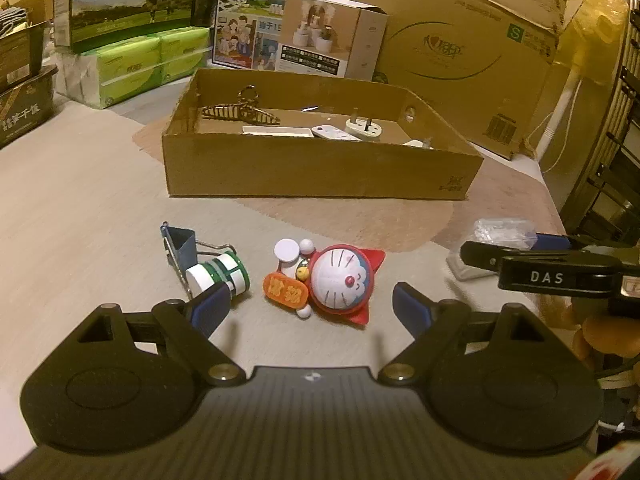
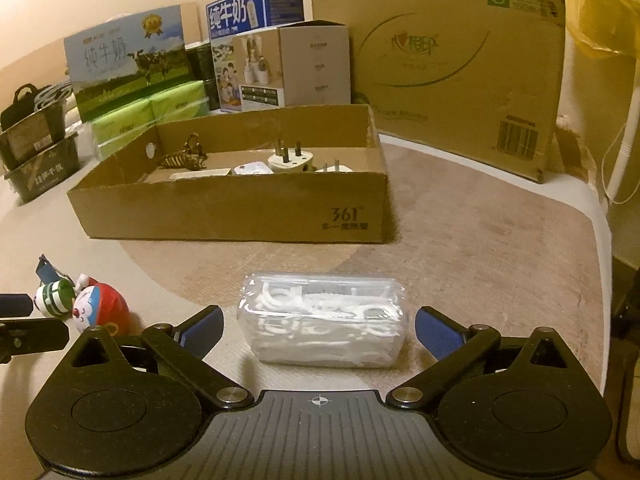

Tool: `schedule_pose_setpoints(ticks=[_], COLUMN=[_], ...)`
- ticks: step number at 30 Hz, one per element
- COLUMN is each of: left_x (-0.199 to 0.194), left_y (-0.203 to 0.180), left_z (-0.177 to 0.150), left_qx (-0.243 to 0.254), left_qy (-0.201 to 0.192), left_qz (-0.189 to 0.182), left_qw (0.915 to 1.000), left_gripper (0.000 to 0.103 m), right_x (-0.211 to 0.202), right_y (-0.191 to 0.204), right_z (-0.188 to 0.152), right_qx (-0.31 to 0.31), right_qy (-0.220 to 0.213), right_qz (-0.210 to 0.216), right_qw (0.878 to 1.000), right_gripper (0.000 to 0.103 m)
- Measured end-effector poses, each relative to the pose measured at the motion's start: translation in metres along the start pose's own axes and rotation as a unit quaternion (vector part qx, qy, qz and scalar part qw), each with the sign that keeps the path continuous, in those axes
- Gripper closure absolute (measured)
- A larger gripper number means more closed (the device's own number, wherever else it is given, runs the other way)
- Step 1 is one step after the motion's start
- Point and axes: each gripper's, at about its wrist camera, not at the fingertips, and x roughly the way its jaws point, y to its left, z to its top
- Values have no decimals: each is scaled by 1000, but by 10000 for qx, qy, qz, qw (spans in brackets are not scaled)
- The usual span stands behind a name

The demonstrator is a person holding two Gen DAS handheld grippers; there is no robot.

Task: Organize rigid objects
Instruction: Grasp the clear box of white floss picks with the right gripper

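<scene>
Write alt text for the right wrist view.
The right gripper, open, frames a clear box of white floss picks on the mat. Behind it stands a shallow cardboard tray holding plugs; a red cat toy lies at far left.

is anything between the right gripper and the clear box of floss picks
Nothing visible. The right gripper is open, and the clear box of floss picks lies on the mat straight ahead between its fingers.

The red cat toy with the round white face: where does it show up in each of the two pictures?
Left wrist view: the red cat toy lies at bottom centre, between the open tool's fingers.
Right wrist view: the toy is at the far lower left.
Shared landmark: the shallow cardboard box behind it in both.
</scene>
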Motion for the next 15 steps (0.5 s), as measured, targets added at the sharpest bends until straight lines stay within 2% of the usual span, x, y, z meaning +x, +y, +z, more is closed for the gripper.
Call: schedule_pose_setpoints(ticks=[3, 5, 15], left_x=[1, 2, 12], left_y=[0, 0, -5], left_z=[1, 0, 6], left_qx=[36, 61, 426], left_qy=[-10, -8, 42], left_qz=[-11, -15, -156], left_qw=[10000, 10000, 9990], left_gripper=[16, 16, 17], right_x=[3, 4, -4], right_y=[2, 3, -4], right_z=[0, 1, 1], right_qx=[-57, -62, -1], right_qy=[21, 47, 140], right_qz=[-27, -149, -10], right_qw=[10000, 9999, 9999], right_gripper=[4, 17, 18])
